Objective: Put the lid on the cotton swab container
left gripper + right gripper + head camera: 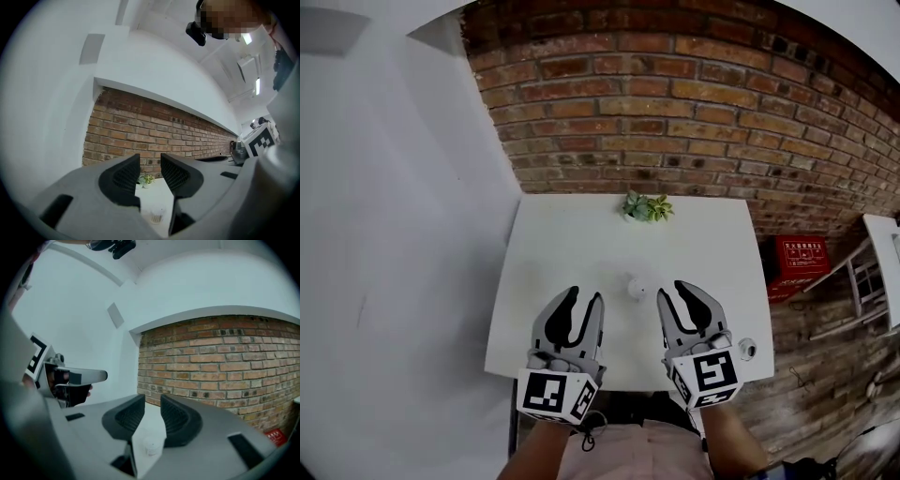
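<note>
A red brick wall [675,103] runs behind a white rectangular table [562,244], whose far edge meets it. Two hand-held grippers hover over the table's near half, side by side and pointing toward the wall. The left gripper [584,295] has its dark jaws apart with nothing between them, and its own view shows only bare tabletop through the gap. The right gripper [673,289] is likewise parted and empty. A red crate [797,263] sits on the floor to the table's right, against the wall. A small green potted plant [647,207] stands at the middle of the table's far edge.

The cotton swab container [636,287] stands upright on the table, near its middle, between the two grippers' tips and touching neither. It is a small, pale, round tub. The left gripper view shows faint upright streaks in its side, and the right gripper view shows a rounded white top. Whether the lid is on it cannot be told.
</note>
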The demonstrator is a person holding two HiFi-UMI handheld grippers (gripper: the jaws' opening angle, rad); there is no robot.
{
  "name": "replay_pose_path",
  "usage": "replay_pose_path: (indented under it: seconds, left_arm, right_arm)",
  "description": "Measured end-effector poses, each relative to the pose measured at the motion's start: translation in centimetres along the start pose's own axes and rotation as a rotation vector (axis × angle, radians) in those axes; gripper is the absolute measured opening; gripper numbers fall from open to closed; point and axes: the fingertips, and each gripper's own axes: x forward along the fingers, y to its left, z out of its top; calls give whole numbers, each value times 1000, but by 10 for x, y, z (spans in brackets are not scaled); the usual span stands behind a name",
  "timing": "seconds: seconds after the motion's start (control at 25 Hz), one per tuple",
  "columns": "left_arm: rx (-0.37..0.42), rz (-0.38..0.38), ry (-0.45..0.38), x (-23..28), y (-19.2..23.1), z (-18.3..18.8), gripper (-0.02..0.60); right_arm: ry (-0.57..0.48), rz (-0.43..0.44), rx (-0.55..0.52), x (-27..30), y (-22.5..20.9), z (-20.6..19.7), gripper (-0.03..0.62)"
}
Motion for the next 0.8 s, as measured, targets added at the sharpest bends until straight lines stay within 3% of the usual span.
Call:
replay_pose_path:
  seconds: [0.32, 0.8]
  left_arm:
    - [-43, -3, 77, 20, 5, -37, 146]
    - [-170, -47, 209, 58, 5, -121, 216]
  right_arm:
    - [67, -6, 32, 13, -16, -33, 117]
    - [278, 145, 99, 54, -11, -127, 179]
